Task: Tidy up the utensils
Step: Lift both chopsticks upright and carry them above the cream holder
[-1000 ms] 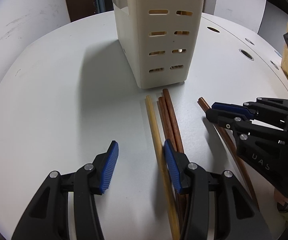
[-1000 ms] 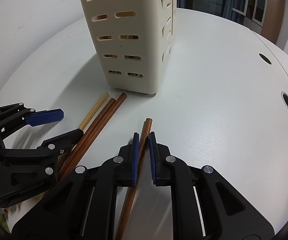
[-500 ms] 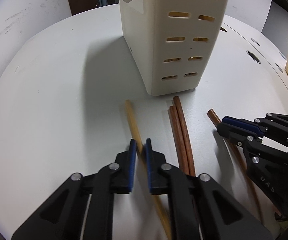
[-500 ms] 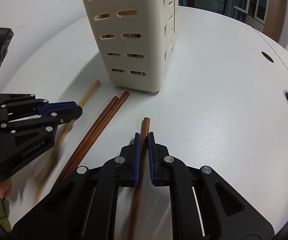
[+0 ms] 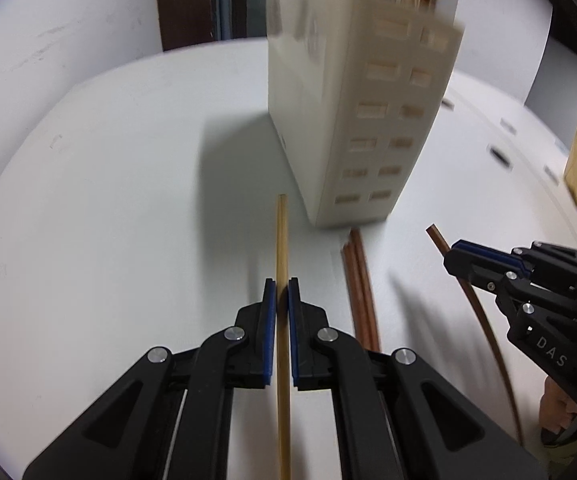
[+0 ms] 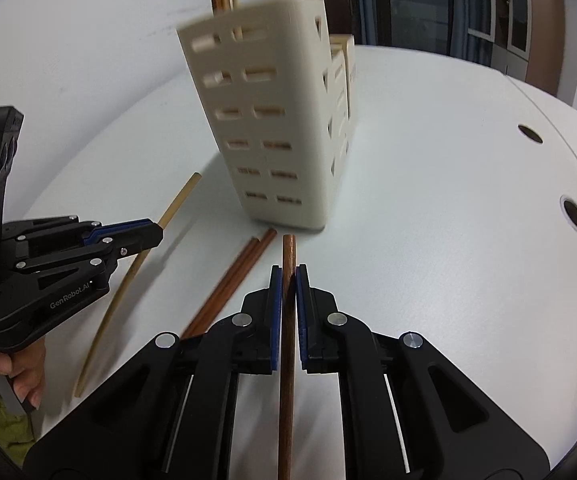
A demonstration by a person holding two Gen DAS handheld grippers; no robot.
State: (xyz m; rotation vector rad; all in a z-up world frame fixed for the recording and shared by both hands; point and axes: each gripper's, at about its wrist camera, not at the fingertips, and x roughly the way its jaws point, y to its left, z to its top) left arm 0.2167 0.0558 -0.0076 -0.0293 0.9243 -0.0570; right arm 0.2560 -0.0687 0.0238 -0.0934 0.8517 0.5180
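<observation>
Nearest the left wrist camera, the left gripper (image 5: 282,292) is now closed on the pale chopstick (image 5: 282,248), its blue pads pressing the stick on both sides. A second ago those jaws stood wide open over the worktop (image 5: 108,200) with the pale stick lying beside the right pad; half a second ago they had only just pinched it. The stick now runs straight along the gripper's axis, and its far tip appears to be off the surface, so the pick-up looks done.

In the right wrist view, the right gripper (image 6: 287,276) is clamped on a dark chopstick (image 6: 288,252), as it was in both earlier frames. That stick also points ahead along the fingers, its tip now near the holder's base.

Between the two grippers, a pair of dark chopsticks (image 5: 358,276) still lies on the worktop, untouched, ends just short of the holder (image 5: 364,120).

Farther off, the cream slotted holder stands upright; it sits lower in both views than before, with its rim and the chopsticks already inside now visible at the top. Both views are blurred by motion. I judge both hands to be lifting toward the holder's opening, with two sticks left to collect afterwards.
</observation>
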